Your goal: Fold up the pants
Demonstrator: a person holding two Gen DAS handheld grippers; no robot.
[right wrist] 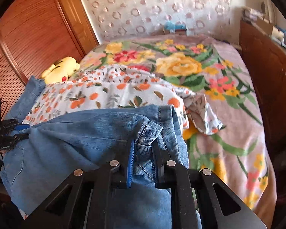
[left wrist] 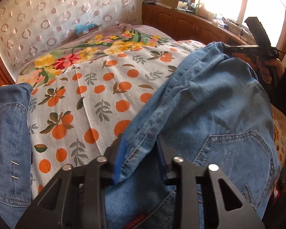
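both pairs of jaws are clamped on the blue denim pants (left wrist: 215, 103), each with a fold of cloth pinched between its blue-faced pads. the left gripper (left wrist: 141, 152) holds a stitched hem edge of the pants, the cloth bunching up between its jaws and running back under the gripper body. the right gripper (right wrist: 143, 152) bites a seamed corner of the pants (right wrist: 82, 133), denim pressed on both sides by the pads. in the left wrist view the right gripper (left wrist: 236, 48) shows at the far upper corner of the lifted denim, with a hand (left wrist: 268, 70) behind it. in the right wrist view the left gripper (right wrist: 19, 131) shows at the left end of the same stretch of denim. the pants hang slack between the two grippers, over the near edge of the bed (right wrist: 228, 114), above an orange-print sheet (left wrist: 104, 95). a floral blanket (right wrist: 181, 64) covers the far part of the bed. another stretch of denim (left wrist: 7, 133) lies at the left edge of the bed. a yellow plush toy (right wrist: 61, 70) sits at the bed's far left corner.
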